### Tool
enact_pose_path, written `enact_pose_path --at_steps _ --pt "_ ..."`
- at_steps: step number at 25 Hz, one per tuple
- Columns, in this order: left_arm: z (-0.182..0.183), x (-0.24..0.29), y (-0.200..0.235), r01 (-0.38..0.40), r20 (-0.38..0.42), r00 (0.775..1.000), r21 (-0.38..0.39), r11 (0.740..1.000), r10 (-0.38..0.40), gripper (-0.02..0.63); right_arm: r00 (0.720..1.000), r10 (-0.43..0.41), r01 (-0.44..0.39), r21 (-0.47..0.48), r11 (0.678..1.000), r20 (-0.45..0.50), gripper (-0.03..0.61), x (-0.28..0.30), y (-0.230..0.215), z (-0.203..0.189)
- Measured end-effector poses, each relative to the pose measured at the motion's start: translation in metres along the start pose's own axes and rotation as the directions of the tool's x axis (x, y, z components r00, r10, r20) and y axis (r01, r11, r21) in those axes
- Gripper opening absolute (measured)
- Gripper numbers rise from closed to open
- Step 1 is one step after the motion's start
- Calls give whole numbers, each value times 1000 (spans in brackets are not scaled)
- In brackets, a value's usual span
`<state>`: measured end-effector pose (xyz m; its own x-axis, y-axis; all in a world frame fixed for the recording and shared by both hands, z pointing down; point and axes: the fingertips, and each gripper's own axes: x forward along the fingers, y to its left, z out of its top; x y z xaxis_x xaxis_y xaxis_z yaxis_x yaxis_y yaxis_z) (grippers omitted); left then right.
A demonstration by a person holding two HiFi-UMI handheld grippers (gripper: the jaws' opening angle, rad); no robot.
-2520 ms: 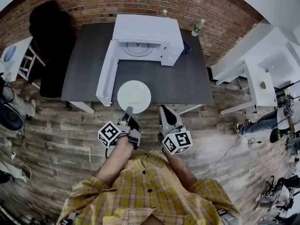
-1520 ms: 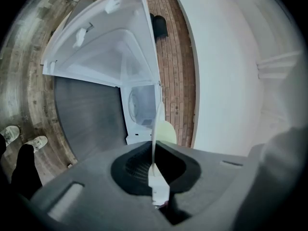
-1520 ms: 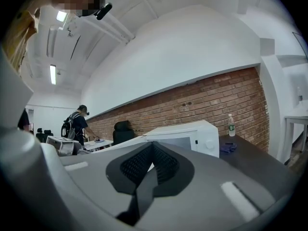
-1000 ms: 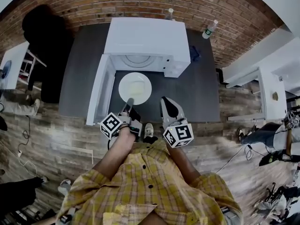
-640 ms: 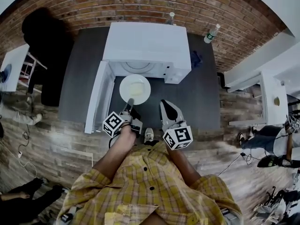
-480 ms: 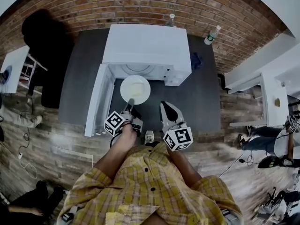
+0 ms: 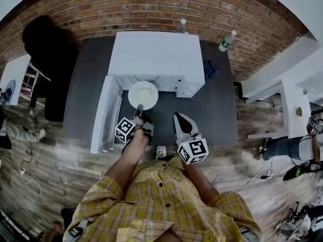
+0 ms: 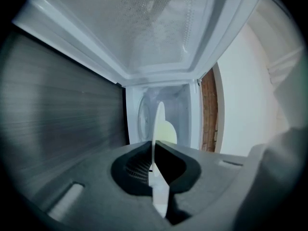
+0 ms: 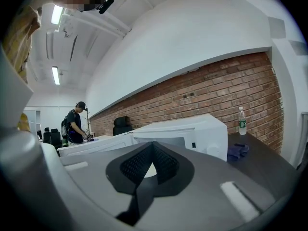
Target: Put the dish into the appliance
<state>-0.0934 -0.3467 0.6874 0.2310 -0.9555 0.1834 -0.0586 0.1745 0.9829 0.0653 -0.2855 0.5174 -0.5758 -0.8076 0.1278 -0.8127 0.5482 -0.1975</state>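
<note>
1. Half of the job looks done, by my reading. The microwave (image 7: 157, 52) stands with its door (image 7: 103, 116) swung open to the left, and the dish (image 7: 143, 94) is off the bench (image 7: 217, 105) and gripped.
2. One tool does the carrying. The left tool (image 7: 139, 109) is pinched tight on the dish's near rim. In the left gripper view that rim runs as a thin white edge straight between the two pads, which press on it from both sides.
3. The right tool (image 7: 180, 121) hangs just to the right, nearer the person. Its jaws are together with nothing between them, and it takes no part in the carry.
4. The dish sits level at the mouth of the cavity. Its far rim is about at the front edge of the microwave's top, and most of it is outside, over the bench in front of the opening.
5. What is left, as I judge it, is to carry the dish fully inside and lower it onto the round turntable (image 8: 143, 117) seen deep in the cavity. After that the tool opens and draws back.
6. The dish is round, white and shallow, and very thin when seen edge-on. A pale yellowish patch marks its middle, and I cannot tell whether that is food or a tint.
</note>
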Motion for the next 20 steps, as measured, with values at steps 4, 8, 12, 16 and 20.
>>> enact_pose_path --at_steps 4,8,12,16,20 --pt "3 13 3 -5 19 1000 -16 1000 5 6 1000 12 -12 -12 1000 -4 3 0 -1 -1" --pt "3 22 7 -23 25 999 -6 1000 23 6 1000 7 -7 -15 1000 -6 3 -3 -5 -1" --pt "2 32 9 -26 21 999 -13 1000 26 6 1000 8 -8 -10 1000 -10 3 -3 -7 -3" --pt "2 40 7 -14 20 1000 -25 1000 14 6 1000 12 -12 -13 1000 -11 3 0 -5 -2" --pt "3 48 8 -9 42 999 -49 999 11 6 1000 12 -13 -14 1000 -11 3 2 -6 -3"
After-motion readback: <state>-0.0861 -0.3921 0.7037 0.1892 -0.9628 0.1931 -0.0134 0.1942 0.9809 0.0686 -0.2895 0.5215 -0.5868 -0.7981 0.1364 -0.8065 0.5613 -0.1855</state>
